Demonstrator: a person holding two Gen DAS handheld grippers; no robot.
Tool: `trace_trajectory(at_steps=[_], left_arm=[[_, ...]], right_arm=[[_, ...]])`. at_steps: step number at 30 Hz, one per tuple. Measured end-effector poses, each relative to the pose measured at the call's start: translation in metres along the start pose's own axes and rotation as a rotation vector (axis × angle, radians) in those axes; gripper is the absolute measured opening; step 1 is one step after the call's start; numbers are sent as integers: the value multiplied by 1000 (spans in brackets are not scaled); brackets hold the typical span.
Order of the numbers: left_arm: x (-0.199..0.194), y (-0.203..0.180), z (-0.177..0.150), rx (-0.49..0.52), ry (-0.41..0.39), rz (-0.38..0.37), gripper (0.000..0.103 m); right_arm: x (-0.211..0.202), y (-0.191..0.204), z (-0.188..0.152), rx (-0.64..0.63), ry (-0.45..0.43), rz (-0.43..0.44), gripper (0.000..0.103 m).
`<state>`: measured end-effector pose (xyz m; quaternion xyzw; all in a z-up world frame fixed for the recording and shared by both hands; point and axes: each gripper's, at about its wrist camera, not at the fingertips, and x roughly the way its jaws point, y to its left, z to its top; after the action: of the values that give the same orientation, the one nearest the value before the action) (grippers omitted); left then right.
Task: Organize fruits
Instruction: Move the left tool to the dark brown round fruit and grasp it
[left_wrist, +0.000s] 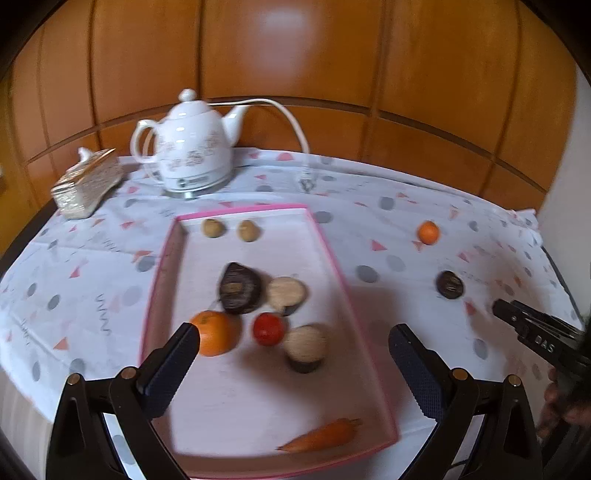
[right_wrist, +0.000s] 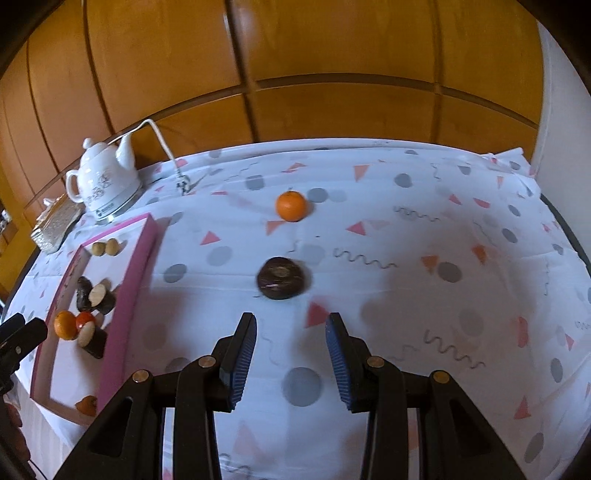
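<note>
I've got my right gripper (right_wrist: 291, 354) hovering, jaws spread empty, just short of the dark round fruit (right_wrist: 282, 283), while my left gripper (left_wrist: 293, 363) hangs wide open over the pink-rimmed rectangular tray (left_wrist: 334, 254).

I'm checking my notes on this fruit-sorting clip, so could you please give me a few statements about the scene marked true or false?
1. The right gripper is open and holds nothing. True.
2. The carrot lies on the tablecloth outside the pink tray. False: it lies inside the tray, near its front edge.
3. A small orange and a dark round piece sit on the tablecloth, outside the tray. True.
4. The left gripper is shut on the red fruit. False: its jaws are wide apart, holding nothing.
5. The white kettle stands inside the tray. False: it stands behind it.
</note>
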<state>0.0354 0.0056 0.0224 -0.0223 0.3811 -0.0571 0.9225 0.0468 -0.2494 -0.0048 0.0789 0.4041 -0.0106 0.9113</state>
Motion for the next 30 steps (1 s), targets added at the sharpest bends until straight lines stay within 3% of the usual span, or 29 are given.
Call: trace_trajectory(at_steps=[12,17,24,30], left_arm=[[14,-52,13,99,30,-190,103],[25,-73,18,127,62,-229,103],[50,-107,26,197,106,-195,103],[81,-125,30,162,174,-220,97]], right_arm=[[-4,-29,-6,72,-4,-50,39],[-5,-38,-9,87,-4,-66,39],[-7,-53,-10,121,-15,-80,39],[-8,-61,-12,130,-10,-84,39]])
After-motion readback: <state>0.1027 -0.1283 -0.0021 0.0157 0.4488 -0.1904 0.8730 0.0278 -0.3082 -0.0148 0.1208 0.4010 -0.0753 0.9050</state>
